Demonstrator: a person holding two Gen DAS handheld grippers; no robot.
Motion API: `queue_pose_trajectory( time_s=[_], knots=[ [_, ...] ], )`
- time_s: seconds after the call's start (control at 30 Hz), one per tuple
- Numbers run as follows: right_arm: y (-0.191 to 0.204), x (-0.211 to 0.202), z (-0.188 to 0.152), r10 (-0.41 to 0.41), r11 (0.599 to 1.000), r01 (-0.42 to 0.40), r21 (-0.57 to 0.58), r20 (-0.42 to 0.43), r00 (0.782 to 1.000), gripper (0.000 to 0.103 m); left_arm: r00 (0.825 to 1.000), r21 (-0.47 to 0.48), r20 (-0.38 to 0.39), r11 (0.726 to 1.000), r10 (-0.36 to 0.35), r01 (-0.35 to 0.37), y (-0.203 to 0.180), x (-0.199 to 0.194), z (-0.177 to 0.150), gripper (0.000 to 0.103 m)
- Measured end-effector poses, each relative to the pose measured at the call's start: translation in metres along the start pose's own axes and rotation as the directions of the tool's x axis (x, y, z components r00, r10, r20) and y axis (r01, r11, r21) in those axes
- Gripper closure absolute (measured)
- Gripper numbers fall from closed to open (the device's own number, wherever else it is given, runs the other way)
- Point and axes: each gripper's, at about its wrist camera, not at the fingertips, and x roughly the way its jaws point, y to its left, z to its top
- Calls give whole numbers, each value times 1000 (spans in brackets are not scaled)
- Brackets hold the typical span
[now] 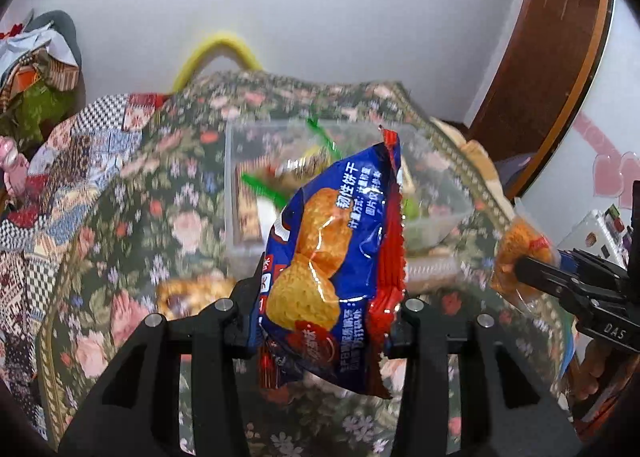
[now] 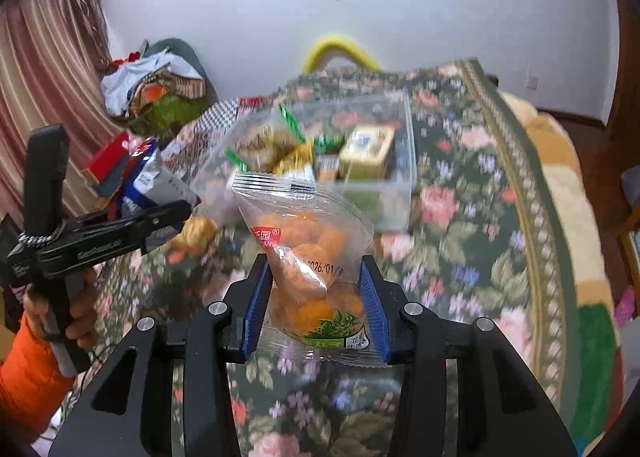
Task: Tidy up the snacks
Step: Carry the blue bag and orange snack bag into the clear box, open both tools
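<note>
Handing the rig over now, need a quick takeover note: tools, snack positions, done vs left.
Left tool: shut on the blue biscuit packet, held above the floral cloth.
Right tool: shut on the clear packet of orange snacks, also held in the air.
Clear plastic box sits ahead on the cloth with several snacks already inside.
Left: probably drop both packets into the box; one more snack lies on the cloth beside the left tool.

Clear bin stands open-topped ahead, half-filled with snacks; floral cloth beside it bare.
</note>
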Motion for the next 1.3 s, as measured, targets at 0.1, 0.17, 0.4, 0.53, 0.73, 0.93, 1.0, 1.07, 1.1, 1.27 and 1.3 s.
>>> queue_pose_trajectory(
  time_s=[0.1, 0.17, 0.4, 0.53, 0.73, 0.93, 1.0, 1.07, 1.1, 1.27, 1.3],
  knots=[
    [-1, -1, 18, -6, 1000, 7, -5, 45, 999, 62, 999, 9, 33, 1000, 12, -12, -4, -3, 16, 60],
    [-1, -1, 30, -12, 1000, 13, -7, 72, 997, 62, 999, 11, 44, 1000, 7, -7, -7, 0, 24, 60],
    [-3, 18, 60, -31, 999, 33, -18, 101, 994, 62, 999, 19, 21, 999, 44, -45, -12, 33, 46, 60],
    [-6, 39, 69, -32, 999, 33, -18, 71, 997, 62, 999, 24, -14, 999, 43, -42, -17, 56, 51, 60],
    [-14, 70, 76, -54, 998, 55, -12, 26, 998, 62, 999, 50, -44, 999, 5, -3, -29, 81, 62, 60],
    [-29, 88, 86, -71, 997, 71, 11, 2, 997, 62, 996, 30, -82, 999, -20, 23, -35, 107, 77, 60],
    [-34, 93, 87, -69, 997, 69, 18, -11, 998, 62, 995, 23, -97, 1000, -12, 14, -36, 117, 79, 57],
    [-36, 96, 88, -70, 997, 71, 22, -20, 997, 62, 993, 10, -115, 1000, -25, 26, -35, 124, 80, 53],
    [-37, 97, 88, -74, 997, 75, 21, -22, 997, 61, 992, 1, -124, 999, -36, 37, -35, 126, 80, 52],
    [-42, 98, 86, -68, 997, 70, 41, -41, 997, 58, 987, -7, -137, 997, -81, 81, -35, 123, 76, 36],
    [-43, 98, 85, -63, 997, 65, 44, -45, 997, 58, 989, 2, -128, 997, -74, 75, -36, 119, 75, 35]
  ],
)
